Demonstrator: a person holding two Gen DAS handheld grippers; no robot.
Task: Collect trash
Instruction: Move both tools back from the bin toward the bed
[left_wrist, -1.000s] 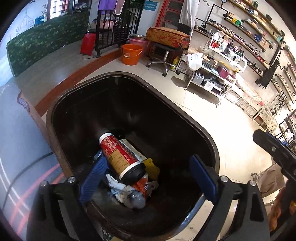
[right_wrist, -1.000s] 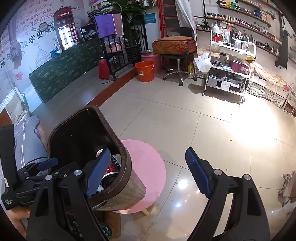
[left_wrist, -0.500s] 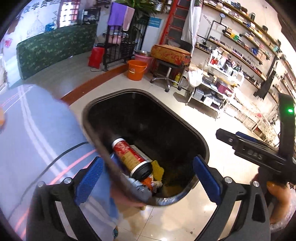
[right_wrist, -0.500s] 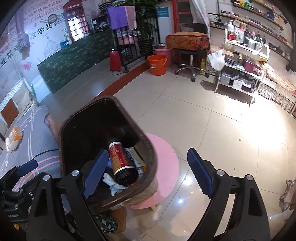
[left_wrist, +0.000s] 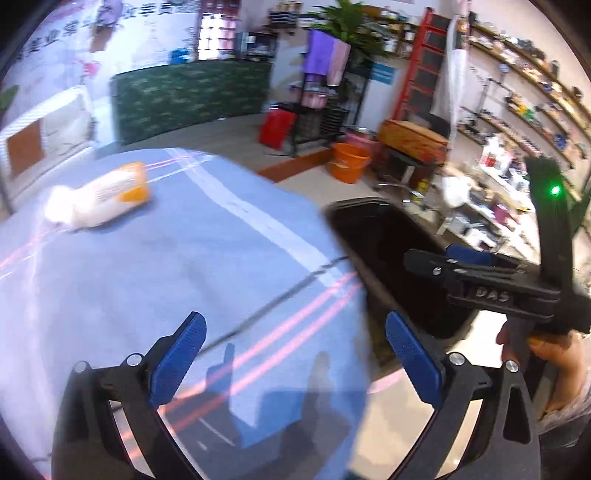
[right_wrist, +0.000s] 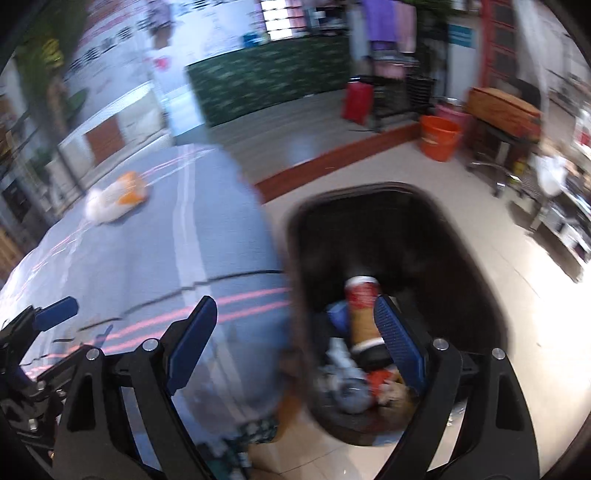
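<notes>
A: Where's the trash?

B: A white and orange bottle lies on its side on the blue sheet, well apart from the bin. A red can and wrappers sit inside the bin.

A: The hands?

B: Left gripper over the sheet, fingers released, nothing held. Right gripper straddles the bin's rim, fingers also spread, nothing held.
</notes>
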